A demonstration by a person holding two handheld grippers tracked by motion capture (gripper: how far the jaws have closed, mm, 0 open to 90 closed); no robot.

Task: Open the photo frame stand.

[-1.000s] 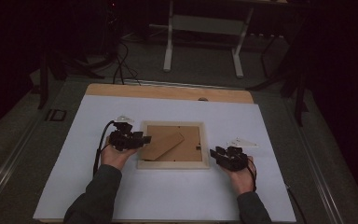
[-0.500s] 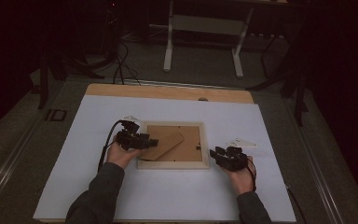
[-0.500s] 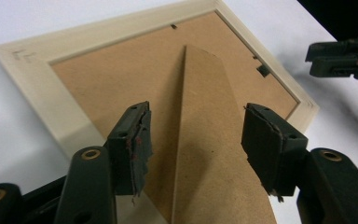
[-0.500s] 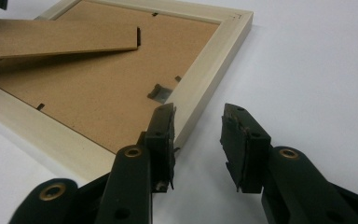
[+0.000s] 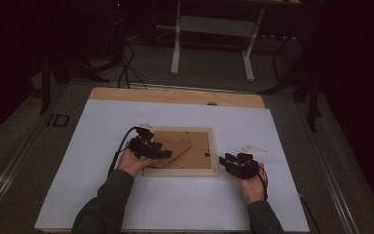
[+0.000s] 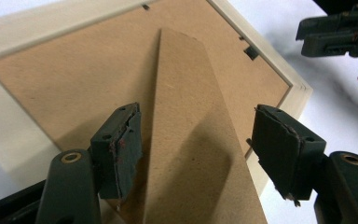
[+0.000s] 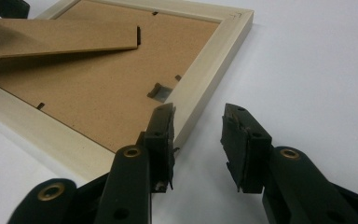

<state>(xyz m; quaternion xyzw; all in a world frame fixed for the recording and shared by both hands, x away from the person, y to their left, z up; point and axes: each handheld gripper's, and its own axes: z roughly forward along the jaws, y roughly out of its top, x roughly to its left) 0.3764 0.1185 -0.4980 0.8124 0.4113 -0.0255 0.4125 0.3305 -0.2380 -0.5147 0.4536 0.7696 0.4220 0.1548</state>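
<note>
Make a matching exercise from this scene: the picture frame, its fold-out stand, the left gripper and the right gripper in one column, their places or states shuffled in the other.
1. picture frame
2. stand
3. left gripper
4. right gripper

a. open, beside the frame's outer edge
b. face down on the white sheet
c. lifted off the backing board
d. open, fingers either side of the stand

Pairs: 1-b, 2-c, 3-d, 4-a

Black two-jaw tongs (image 5: 164,154), brass-coloured rivets, worn pads, grey sleeves (image 5: 107,202).

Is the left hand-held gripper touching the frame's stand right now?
Apart. In the left gripper view, the left hand-held gripper straddles the stand, jaws just opened, with clear gaps beside both pads.
</note>
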